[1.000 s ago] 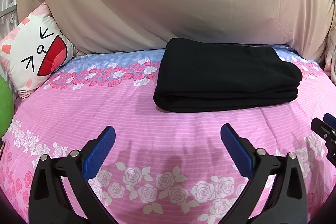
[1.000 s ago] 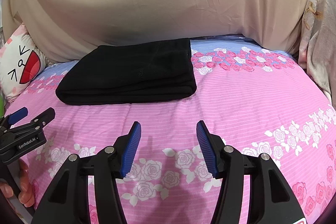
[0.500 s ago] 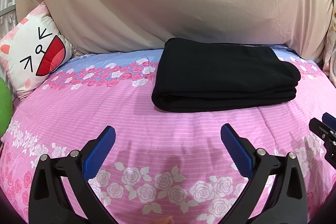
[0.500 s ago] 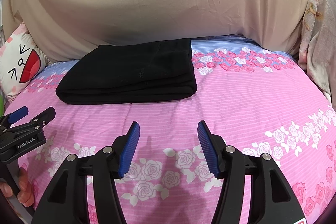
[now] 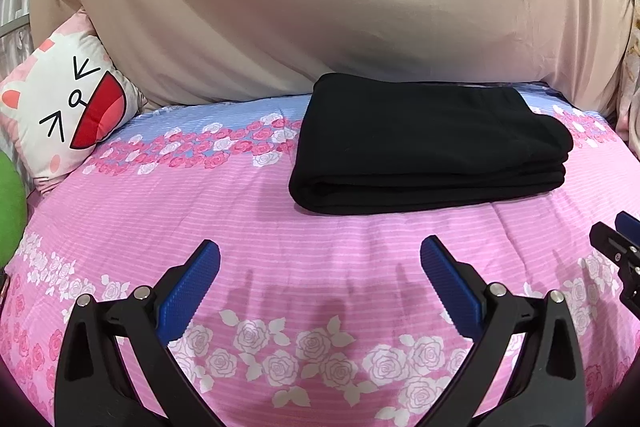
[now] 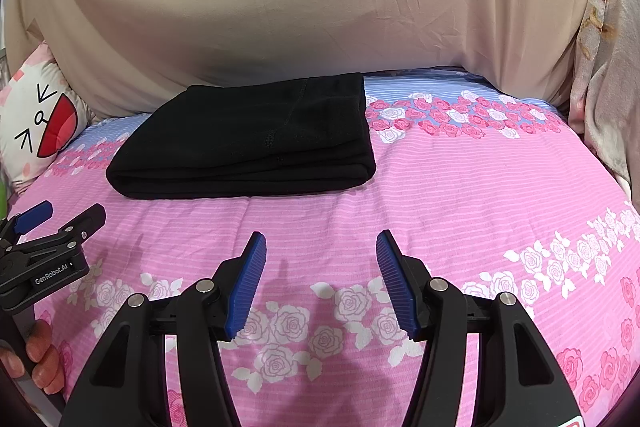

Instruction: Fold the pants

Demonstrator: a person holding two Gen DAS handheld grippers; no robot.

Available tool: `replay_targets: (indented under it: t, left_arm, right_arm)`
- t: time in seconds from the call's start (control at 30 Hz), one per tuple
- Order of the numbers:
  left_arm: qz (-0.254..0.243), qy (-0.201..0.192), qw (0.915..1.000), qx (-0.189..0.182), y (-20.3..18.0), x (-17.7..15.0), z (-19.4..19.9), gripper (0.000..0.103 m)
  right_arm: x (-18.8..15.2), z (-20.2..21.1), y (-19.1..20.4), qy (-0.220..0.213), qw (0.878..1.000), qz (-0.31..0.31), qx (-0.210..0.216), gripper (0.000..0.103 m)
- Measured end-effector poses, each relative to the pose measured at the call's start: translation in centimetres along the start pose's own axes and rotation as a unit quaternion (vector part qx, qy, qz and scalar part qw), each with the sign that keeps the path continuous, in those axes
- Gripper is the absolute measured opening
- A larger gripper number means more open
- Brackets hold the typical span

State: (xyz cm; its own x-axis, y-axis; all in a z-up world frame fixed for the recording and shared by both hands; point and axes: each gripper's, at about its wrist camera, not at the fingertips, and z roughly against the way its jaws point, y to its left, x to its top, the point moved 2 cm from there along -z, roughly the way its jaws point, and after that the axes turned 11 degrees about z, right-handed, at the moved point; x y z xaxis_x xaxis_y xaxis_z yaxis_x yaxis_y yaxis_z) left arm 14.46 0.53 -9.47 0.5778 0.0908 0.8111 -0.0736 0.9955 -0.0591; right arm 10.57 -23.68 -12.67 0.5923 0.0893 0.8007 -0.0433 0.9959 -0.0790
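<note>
A big beige cloth [image 5: 320,7] hangs like a wall along the far edge of the bed. The bed has a pink striped bedsheet with white and pink roses [image 5: 200,211] pulled flat over it, with a pale blue band along the far edge.

The black folded pants [image 5: 424,147] lie on the bedsheet by the far edge, about in the middle of it, just in front of the beige cloth. They are folded into a thick, tidy rectangle with soft layers showing on the near side (nothing is touching them).

A white cat-face cushion with a red open mouth [image 5: 68,115] leans at the far left corner of the bed, tucked partly behind the beige cloth. A round green thing [image 5: 10,211] peeks in at the left edge; only a bit of it shows.

The left hand-held gripper [image 5: 320,283] hangs over the near part of the bed with its blue pads spread wide and nothing between them. The right hand-held gripper [image 6: 320,275] hangs next to it, its pads also apart and holding nothing. Both are well apart from the pants. A person's fingers [image 6: 44,367] wrap the left handle.
</note>
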Motion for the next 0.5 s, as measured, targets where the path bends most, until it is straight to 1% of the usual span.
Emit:
replay_targets:
  t: [0.2, 0.43, 0.5]
  left_arm:
    - [0.005, -0.014, 0.9997, -0.021, 0.02, 0.07, 0.26, 0.098]
    - [0.006, -0.018, 0.9997, -0.018, -0.04, 0.01, 0.38, 0.098]
    - [0.008, -0.017, 0.9997, -0.018, 0.04, 0.00, 0.40, 0.098]
  right_arm:
    - [-0.04, 0.01, 0.02, 0.000, 1.000, 0.000, -0.001, 0.056]
    - [-0.02, -0.05, 0.02, 0.001, 1.000, 0.000, 0.000, 0.057]
    - [-0.03, -0.05, 0.03, 0.001, 1.000, 0.000, 0.000, 0.059]
